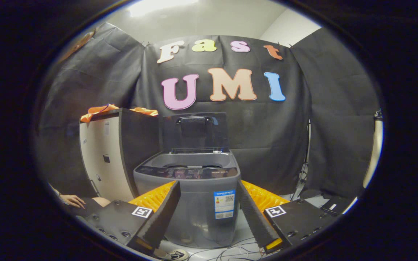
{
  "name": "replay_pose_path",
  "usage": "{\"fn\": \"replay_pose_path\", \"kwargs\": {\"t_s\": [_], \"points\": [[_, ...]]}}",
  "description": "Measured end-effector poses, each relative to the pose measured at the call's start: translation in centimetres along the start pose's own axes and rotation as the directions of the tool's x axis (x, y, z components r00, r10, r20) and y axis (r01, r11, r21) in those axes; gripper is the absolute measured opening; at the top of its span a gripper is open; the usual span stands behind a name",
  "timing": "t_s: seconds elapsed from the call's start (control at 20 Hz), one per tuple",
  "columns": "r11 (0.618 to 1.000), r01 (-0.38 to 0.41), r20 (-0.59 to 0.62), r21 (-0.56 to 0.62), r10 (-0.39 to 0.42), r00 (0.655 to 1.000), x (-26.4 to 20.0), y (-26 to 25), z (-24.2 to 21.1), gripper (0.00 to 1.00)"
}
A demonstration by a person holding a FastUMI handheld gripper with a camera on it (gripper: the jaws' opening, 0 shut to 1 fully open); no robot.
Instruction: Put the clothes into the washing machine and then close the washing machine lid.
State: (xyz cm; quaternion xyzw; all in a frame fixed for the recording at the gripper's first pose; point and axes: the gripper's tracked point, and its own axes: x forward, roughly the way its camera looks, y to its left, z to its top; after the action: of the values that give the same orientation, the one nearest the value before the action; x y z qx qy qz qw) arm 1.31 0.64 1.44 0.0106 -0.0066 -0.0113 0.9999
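Note:
A grey top-loading washing machine [194, 195] stands straight ahead of me, its dark lid [195, 132] raised upright at the back and the drum opening [193, 164] uncovered. Orange clothes [102, 110] lie on top of a white cabinet [102, 156] to the left of the machine, above the height of my fingers. My gripper [209, 195] is open and holds nothing. Its two black fingers [165, 210] with orange backs frame the machine's front, a short way off from it.
A person's hand [73, 200] rests low beside the left finger, by the cabinet's foot. Cables [230, 250] trail over the pale floor under the machine. A stand's thin legs [303, 174] rise to the right, and a flat black box [334, 206] lies beyond the right finger.

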Motion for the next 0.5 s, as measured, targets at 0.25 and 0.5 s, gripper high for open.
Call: {"fn": "replay_pose_path", "kwargs": {"t_s": [0.25,0.5], "points": [[0.998,-0.068,0.028,-0.007,0.068,0.997,3.8,4.4,5.7,0.97],[0.986,-0.163,0.042,0.047,0.161,0.986,9.2,11.8,12.8,0.97]]}}
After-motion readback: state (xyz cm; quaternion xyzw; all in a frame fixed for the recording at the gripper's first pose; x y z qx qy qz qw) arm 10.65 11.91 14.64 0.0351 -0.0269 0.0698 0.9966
